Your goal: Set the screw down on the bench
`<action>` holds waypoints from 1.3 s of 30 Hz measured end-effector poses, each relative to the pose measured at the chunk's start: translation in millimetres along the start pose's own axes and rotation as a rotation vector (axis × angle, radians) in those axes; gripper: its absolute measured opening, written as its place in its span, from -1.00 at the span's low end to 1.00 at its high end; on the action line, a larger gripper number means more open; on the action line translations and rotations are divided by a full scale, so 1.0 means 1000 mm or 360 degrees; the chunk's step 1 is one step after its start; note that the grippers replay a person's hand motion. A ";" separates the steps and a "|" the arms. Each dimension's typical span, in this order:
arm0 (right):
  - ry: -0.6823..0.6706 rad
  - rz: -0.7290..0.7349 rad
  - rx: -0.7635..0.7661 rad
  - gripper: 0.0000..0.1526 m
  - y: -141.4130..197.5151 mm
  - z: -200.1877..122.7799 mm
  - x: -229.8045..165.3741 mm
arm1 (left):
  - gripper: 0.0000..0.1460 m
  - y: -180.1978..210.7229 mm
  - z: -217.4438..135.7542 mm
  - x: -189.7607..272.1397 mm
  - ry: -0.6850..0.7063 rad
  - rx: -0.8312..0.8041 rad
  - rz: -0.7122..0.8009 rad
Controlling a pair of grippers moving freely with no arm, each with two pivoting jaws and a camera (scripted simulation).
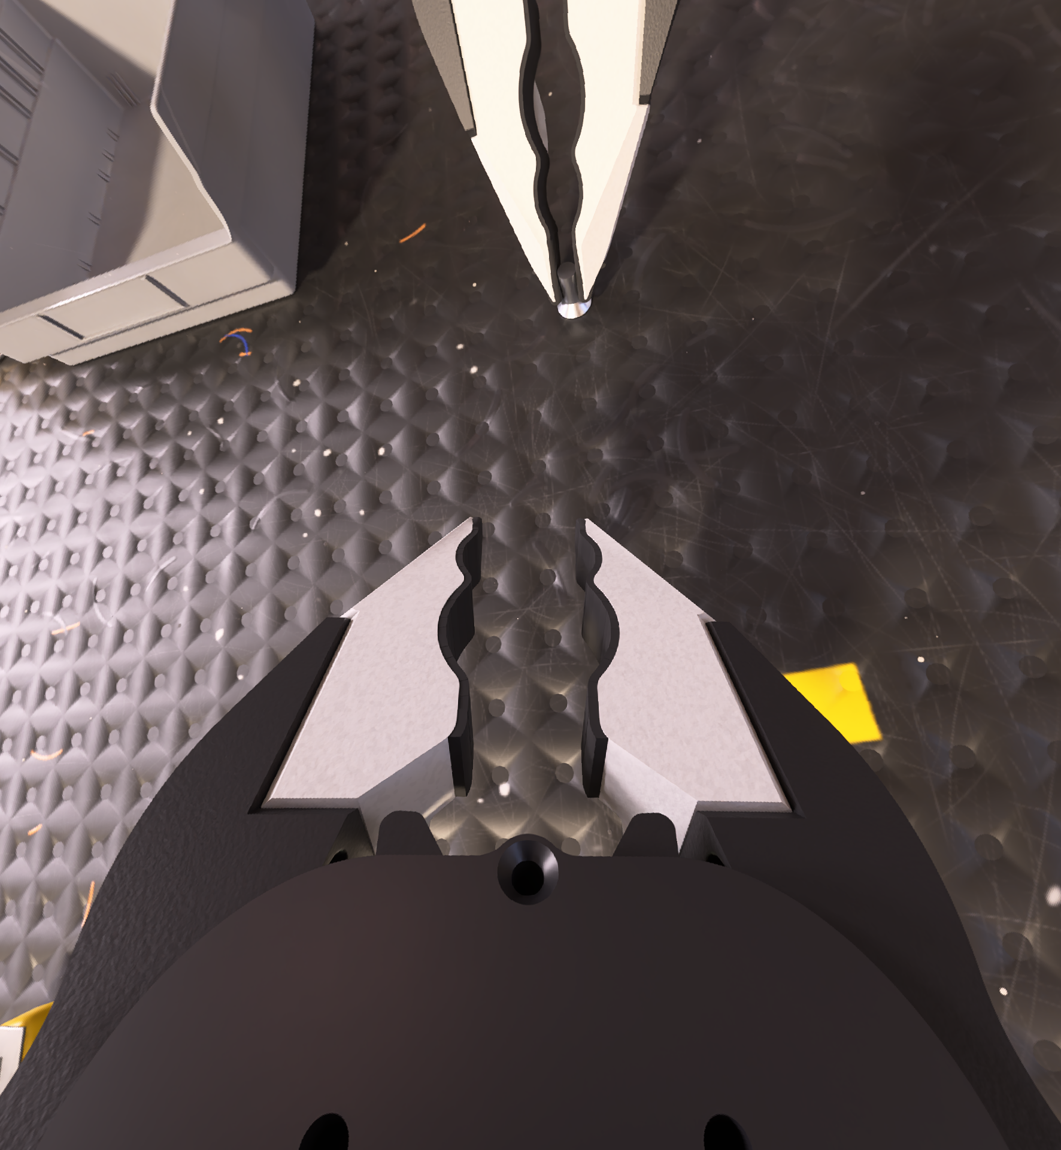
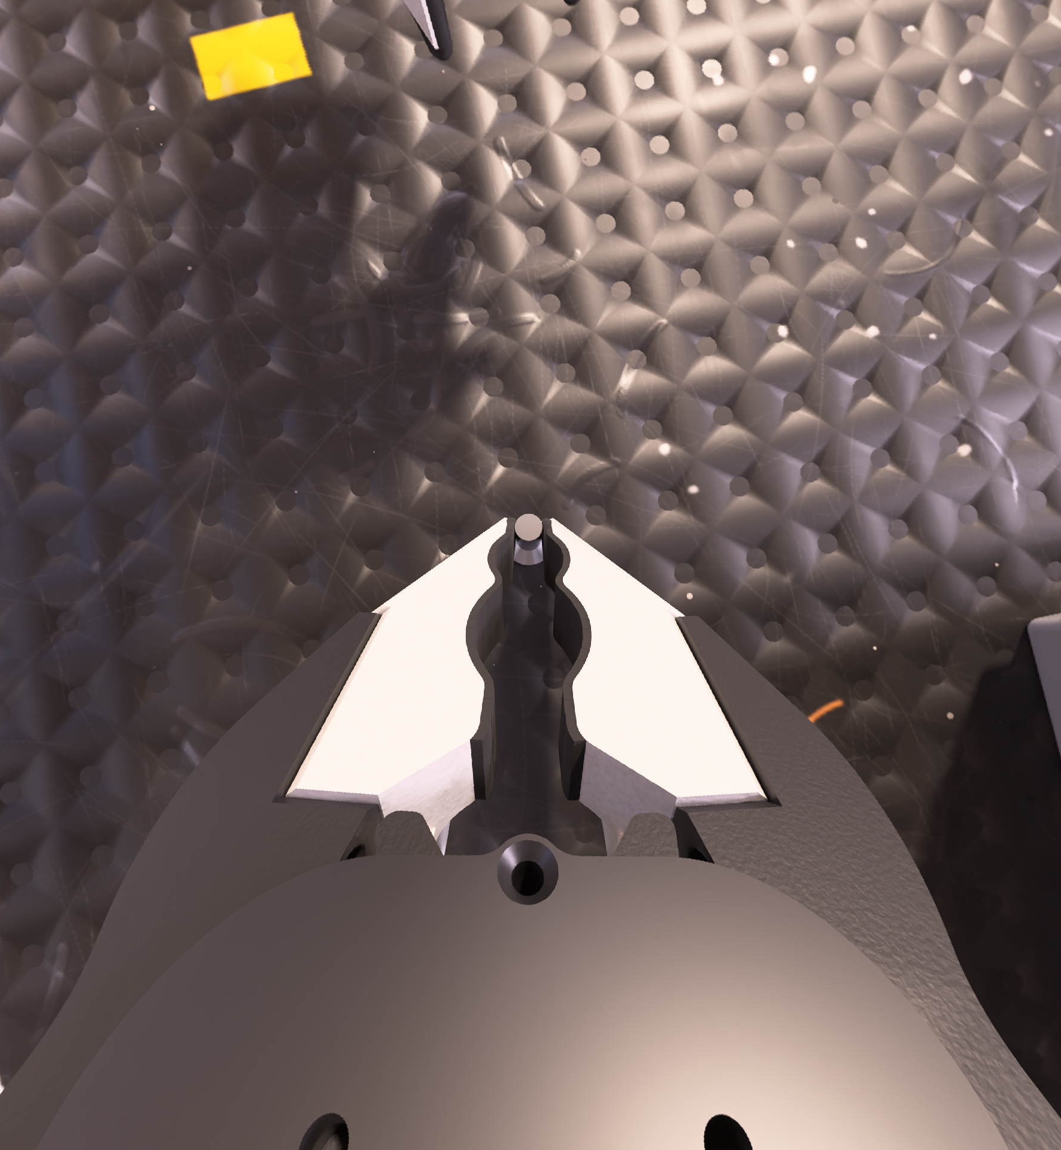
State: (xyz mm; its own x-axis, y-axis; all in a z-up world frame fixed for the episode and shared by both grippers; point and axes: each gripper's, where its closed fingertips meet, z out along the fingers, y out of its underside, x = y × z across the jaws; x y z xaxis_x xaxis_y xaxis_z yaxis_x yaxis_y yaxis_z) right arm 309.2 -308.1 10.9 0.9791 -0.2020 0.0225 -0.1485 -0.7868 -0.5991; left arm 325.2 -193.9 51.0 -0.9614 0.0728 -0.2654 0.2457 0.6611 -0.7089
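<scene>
1. My right tool (image 2: 528,529) is pinching the screw (image 2: 527,540) at its very tips, with the head poking out past them.
2. In my left view the screw (image 1: 571,299) hangs over the studded desk (image 1: 204,529); I think it is just clear of it, though I can't be sure.
3. My left tool (image 1: 529,529) is spread with nothing between its fingers, pointing at the right one (image 1: 571,292).
4. A grey box (image 1: 142,174) sits off to one side, and a yellow tag (image 1: 839,703) lies flat on the desk.
</scene>
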 end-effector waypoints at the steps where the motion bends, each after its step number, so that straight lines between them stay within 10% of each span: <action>1: -0.0007 -0.0004 0.0004 -0.89 -0.001 0.001 -0.001 | -0.59 0.001 0.001 0.000 0.0003 -0.0006 0.0002; 39: 0.0215 -0.0069 0.0184 -0.75 -0.013 -0.034 -0.018 | -0.52 0.033 -0.036 0.011 0.0173 -0.0301 0.0080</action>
State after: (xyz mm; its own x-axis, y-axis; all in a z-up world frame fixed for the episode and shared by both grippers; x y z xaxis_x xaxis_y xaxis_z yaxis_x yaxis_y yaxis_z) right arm 289.0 -314.5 45.7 0.9555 -0.2522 0.1530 -0.0821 -0.7256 -0.6832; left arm 318.3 -144.3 48.5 -0.9588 0.1823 -0.2180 0.2758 0.7821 -0.5588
